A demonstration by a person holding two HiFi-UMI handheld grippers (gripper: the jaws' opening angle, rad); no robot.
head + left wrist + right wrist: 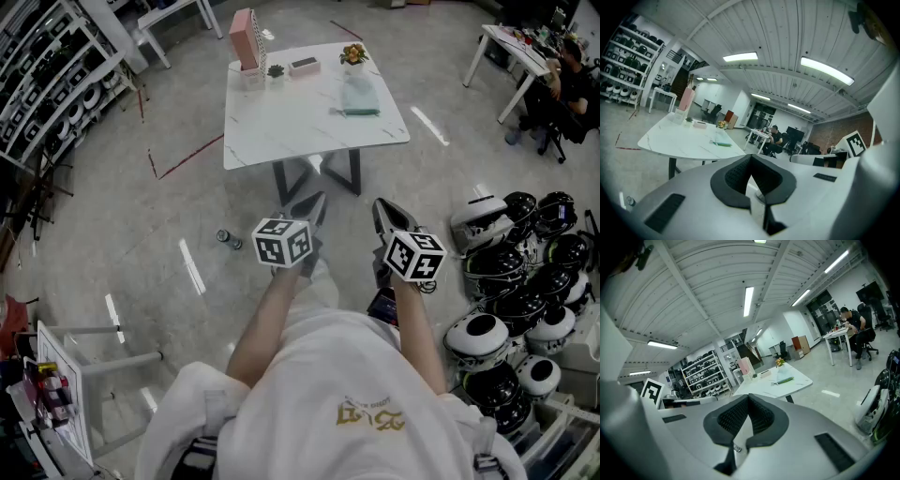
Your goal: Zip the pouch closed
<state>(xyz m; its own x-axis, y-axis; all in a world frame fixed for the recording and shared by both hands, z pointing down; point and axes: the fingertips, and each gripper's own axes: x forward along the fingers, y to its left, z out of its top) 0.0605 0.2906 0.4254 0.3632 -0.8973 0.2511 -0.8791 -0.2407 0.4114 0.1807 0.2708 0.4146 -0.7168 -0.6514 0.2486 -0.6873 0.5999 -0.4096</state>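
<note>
The pouch [360, 97] is a pale teal, flat thing on the right side of the white marble-look table [291, 122], well ahead of me. It shows small in the left gripper view [723, 144] and in the right gripper view [785, 379]. I hold both grippers in the air in front of my body, some way short of the table. My left gripper [317, 202] [751, 159] is shut with nothing in it. My right gripper [382, 210] [749, 397] is shut and empty too. Both point toward the table.
On the table's far edge stand a pink box [246, 39], a small plant [276, 70], a pink case [304, 66] and flowers [353, 54]. Several helmets [511, 281] lie on the floor to my right. Shelving [47, 75] lines the left. A person [567, 80] sits at a far desk.
</note>
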